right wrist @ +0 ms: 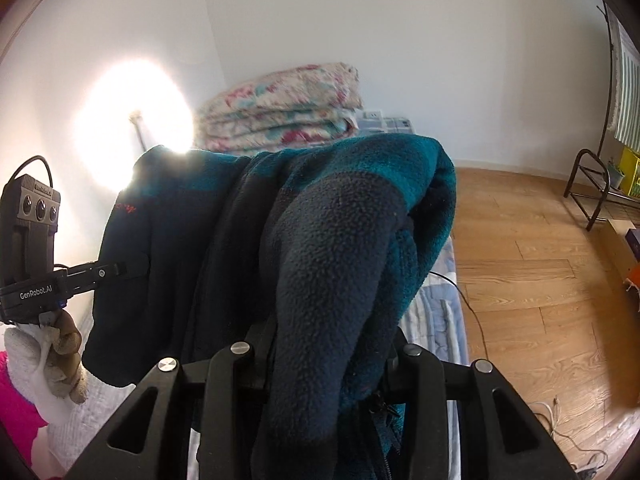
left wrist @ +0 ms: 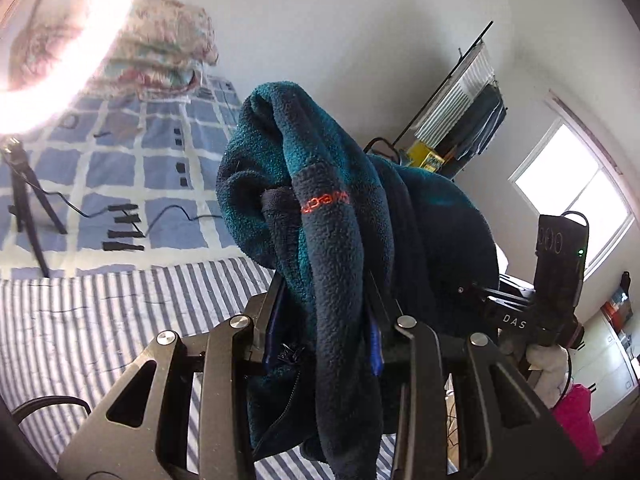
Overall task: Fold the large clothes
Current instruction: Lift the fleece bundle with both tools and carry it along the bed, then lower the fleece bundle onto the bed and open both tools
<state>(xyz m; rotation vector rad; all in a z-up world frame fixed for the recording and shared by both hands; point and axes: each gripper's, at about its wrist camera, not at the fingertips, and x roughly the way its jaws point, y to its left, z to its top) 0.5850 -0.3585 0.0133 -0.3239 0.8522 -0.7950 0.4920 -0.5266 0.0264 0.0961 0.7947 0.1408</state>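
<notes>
Two grippers hold one fleece jacket up above the bed. Left gripper is clamped on it, and right gripper is clamped on it too.

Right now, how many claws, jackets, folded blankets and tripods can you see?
Claws: 2, left claw and right claw, both clamped on the jacket
Jackets: 1, teal and navy fleece jacket
Folded blankets: 1, flowery blanket
Tripods: 1, black tripod
Total: 5
</notes>
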